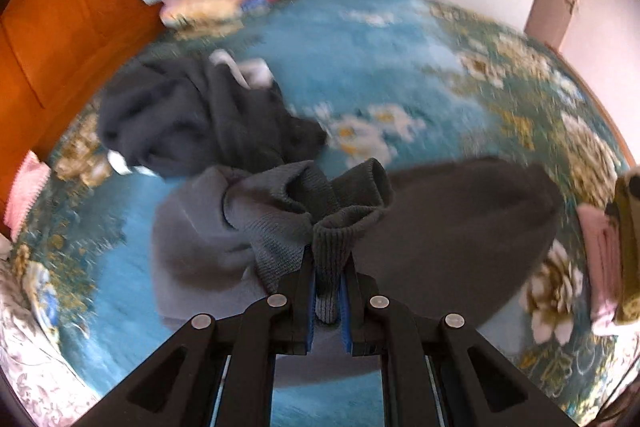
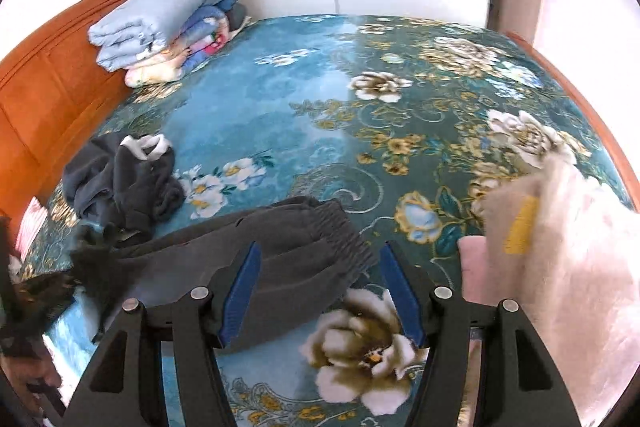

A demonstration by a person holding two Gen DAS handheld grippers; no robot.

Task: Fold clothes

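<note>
On the floral bedspread (image 2: 304, 107), left gripper (image 1: 329, 267) pinches grey trousers (image 1: 460, 227) (ribbed cuff); right gripper (image 2: 320, 267) hovers agape.

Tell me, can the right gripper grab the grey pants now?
Probably yes. The right gripper is open just above the grey pants, with nothing lying between its fingers and the cloth.

The bedspread (image 2: 280, 99) is teal-blue with white and gold flowers. Grey trousers (image 2: 288, 251) have a ribbed cuff; the crumpled garment (image 2: 120, 183) by the orange wooden headboard (image 2: 48, 99) looks dark navy with white trim. Folded quilts (image 2: 160, 23) are pale blue and floral. Gripper pads (image 2: 240, 295) are blue.
</note>
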